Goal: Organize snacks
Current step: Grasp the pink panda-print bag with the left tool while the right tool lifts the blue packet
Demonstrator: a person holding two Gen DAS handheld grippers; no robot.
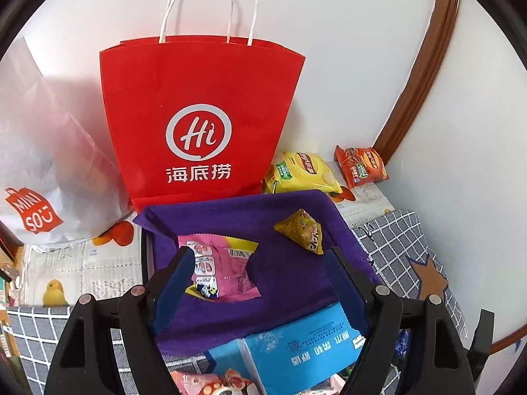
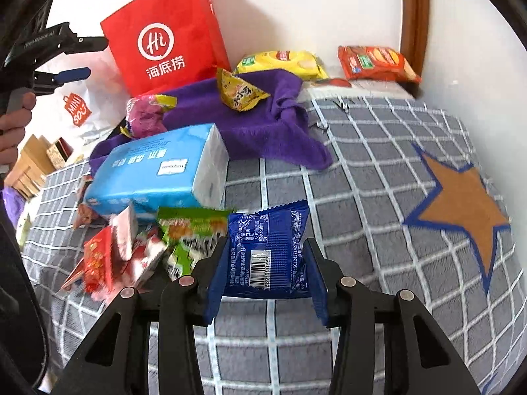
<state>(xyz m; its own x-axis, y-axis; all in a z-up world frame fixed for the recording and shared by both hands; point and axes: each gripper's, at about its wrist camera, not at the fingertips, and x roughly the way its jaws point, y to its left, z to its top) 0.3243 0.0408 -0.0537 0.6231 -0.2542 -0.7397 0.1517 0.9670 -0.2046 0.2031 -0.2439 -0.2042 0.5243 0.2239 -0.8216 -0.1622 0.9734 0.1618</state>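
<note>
Snacks are still spread over the bed point(image 2: 378, 171), which has a grey checked cover with an orange star, so by my reading the sorting is at an early stage. Two packets lie on the purple cloth point(image 1: 263, 210) in front of the bags: a pink packet point(image 1: 227, 266) and a small yellow triangular packet point(image 1: 303, 233). A yellow chip bag point(image 1: 303, 171) and an orange chip bag point(image 1: 360, 166) sit near the wall behind the cloth. A loose heap of red, white and green packets point(image 2: 138, 247) lies beside a blue tissue pack point(image 2: 158, 171), apparently not yet sorted. The right hand-held gripper point(image 2: 266, 273) is clenched on a blue snack packet point(image 2: 268, 247), which sits between its pads just above the cover; its back face shows a barcode and small print too fine to read. The left hand-held gripper point(image 1: 260, 293) hangs released over the purple cloth, with the pink packet just beside one of its pads and nothing held. Whether anything is already inside the bags cannot be told. The red paper bag point(image 1: 201, 115) carries a white "Hi" logo in a ring with the characters 海底捞 beneath. The white bag point(image 1: 42, 171) beside it bears a red tag reading "MINISO". The chip bags look like Lay's, though the logo is too small to be sure. The tissue pack's writing appears upside down and is not clearly legible.
</note>
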